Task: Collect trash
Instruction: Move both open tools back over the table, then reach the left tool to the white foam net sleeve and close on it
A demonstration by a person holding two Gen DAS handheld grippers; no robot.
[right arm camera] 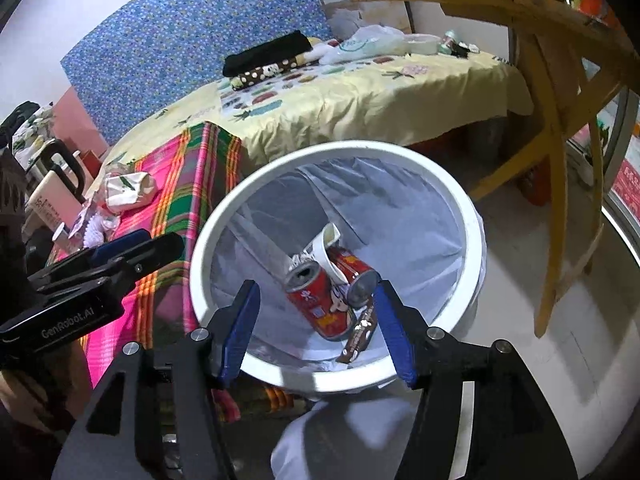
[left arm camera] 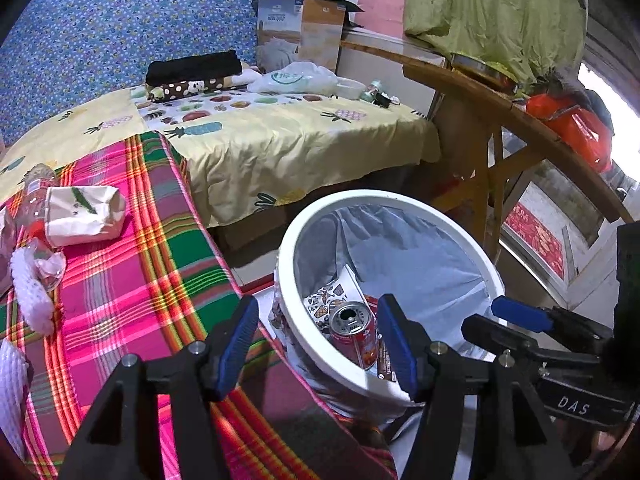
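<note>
A white trash bin (left arm camera: 436, 216) with a pale liner stands on the floor beside the bed; it also shows in the right wrist view (right arm camera: 460, 200). Inside lie a red can (left arm camera: 354, 334) (right arm camera: 320, 304), a second red can (right arm camera: 356, 276), a paper cup (right arm camera: 326, 248) and a brown wrapper (right arm camera: 358, 336). My left gripper (left arm camera: 318, 344) is open and empty over the bin's near rim. My right gripper (right arm camera: 316, 320) is open and empty above the bin. On the plaid blanket (left arm camera: 132, 280) lie a crumpled paper bag (left arm camera: 84, 214), a plastic bottle (left arm camera: 34, 196) and white netting (left arm camera: 30, 292).
A bed with a yellow pineapple sheet (left arm camera: 288, 144) carries folded clothes (left arm camera: 192, 68), a plastic bag (left arm camera: 300, 78) and a cardboard box (left arm camera: 300, 32). A wooden table (left arm camera: 492, 100) with an orange bag (left arm camera: 572, 128) stands right of the bin.
</note>
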